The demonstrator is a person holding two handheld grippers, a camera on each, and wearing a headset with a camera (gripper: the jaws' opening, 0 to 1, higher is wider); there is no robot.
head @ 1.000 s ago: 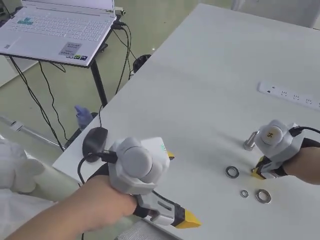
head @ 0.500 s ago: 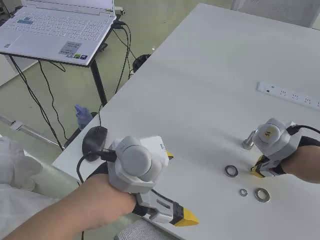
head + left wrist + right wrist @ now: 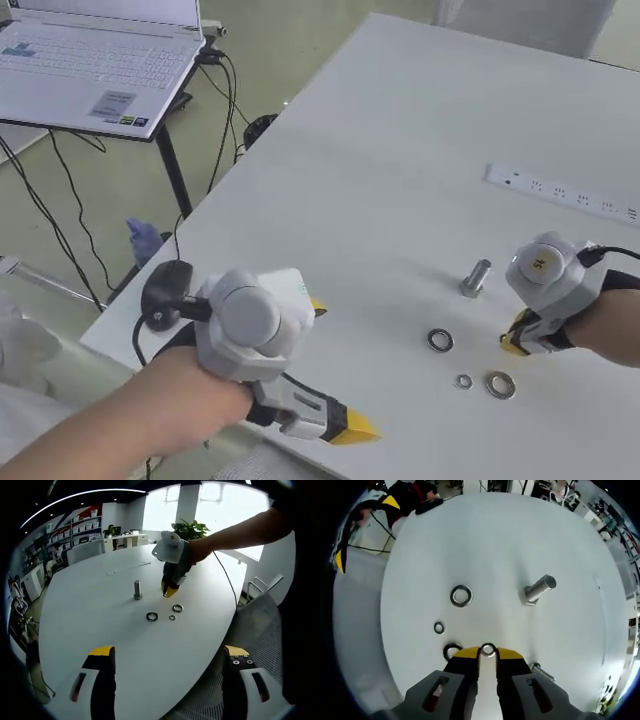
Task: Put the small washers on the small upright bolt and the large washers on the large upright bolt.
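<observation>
- Right gripper (image 3: 488, 653), seen in its own view: the yellow-tipped jaws are nearly together, pinching a small washer (image 3: 488, 649), a thin bright metal ring held just above the white table (image 3: 400, 150).
- Bolt (image 3: 539, 589): a stout grey steel stud standing head-down on the table at 1 o'clock from those jaws, well apart from them, with nothing threaded on it.
- Large washer (image 3: 461, 595): a flat, shiny ring lying at 11 o'clock from the jaws.
- Loose small washer (image 3: 439, 627): lying flat at 10 o'clock, between the two bigger rings.
- Second large washer (image 3: 452, 651): at 9 o'clock, just beside the left jaw and partly hidden by it.
- A small metal piece (image 3: 540, 672) shows at 4 o'clock beside the right jaw, too hidden to identify.
- Left gripper (image 3: 168, 652): jaws wide apart and holding nothing, at the near table edge with the washers at its 12 o'clock.
- In the head view a power strip (image 3: 560, 194) lies at 1 o'clock beyond the bolt.
</observation>
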